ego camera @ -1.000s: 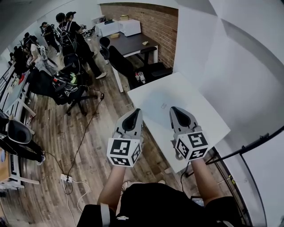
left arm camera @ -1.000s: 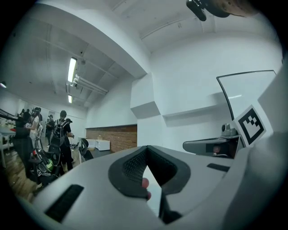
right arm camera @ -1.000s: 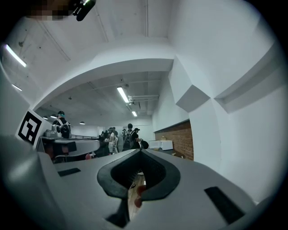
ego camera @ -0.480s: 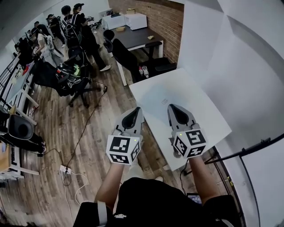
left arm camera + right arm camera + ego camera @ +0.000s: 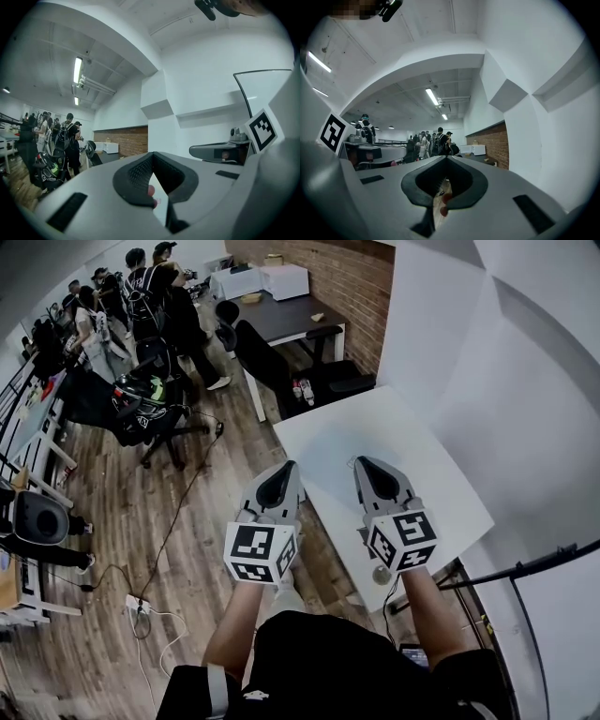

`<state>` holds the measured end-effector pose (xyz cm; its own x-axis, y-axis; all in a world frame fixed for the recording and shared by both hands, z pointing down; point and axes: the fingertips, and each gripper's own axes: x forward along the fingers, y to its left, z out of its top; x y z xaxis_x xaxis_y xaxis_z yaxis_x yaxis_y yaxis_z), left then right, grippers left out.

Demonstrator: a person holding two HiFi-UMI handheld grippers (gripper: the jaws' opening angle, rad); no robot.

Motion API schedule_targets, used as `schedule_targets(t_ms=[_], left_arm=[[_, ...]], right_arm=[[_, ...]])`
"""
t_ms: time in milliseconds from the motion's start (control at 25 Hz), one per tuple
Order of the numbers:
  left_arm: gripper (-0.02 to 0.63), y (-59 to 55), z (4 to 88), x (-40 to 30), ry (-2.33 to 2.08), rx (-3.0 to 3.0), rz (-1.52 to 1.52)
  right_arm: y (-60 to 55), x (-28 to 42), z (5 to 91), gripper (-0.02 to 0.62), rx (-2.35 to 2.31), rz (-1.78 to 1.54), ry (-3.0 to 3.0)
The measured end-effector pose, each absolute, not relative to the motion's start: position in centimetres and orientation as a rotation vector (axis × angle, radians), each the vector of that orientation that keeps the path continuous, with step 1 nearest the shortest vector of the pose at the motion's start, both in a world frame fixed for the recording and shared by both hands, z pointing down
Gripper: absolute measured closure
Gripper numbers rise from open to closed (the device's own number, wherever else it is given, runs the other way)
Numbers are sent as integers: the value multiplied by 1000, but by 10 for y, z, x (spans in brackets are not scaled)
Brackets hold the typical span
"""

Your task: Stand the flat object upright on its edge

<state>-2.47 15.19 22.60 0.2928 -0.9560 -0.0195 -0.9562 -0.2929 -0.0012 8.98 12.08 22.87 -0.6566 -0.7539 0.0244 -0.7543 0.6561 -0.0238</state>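
Left hand-held gripper (image 5: 287,470): ribbed, perhaps rubber.

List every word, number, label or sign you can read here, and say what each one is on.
No readable words or numbers.
Cubes on the left gripper and right gripper: black-and-white square markers, patterns only, no text.
White surface seen past the left gripper's jaws: a tiny pinkish mark, too small to read.

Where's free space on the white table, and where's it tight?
White table: top looks bare from the right gripper to the wall-side edge. Left gripper hangs at its floor-side edge. Crowded: black chairs and dark desk past the far corner.
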Motion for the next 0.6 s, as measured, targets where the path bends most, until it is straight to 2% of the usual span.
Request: schedule_targets(t_ms=[600], left_arm=[[595, 37, 224, -102, 1832, -2568, 43]], right_arm=[[15, 13, 226, 557, 1336, 55, -2808]])
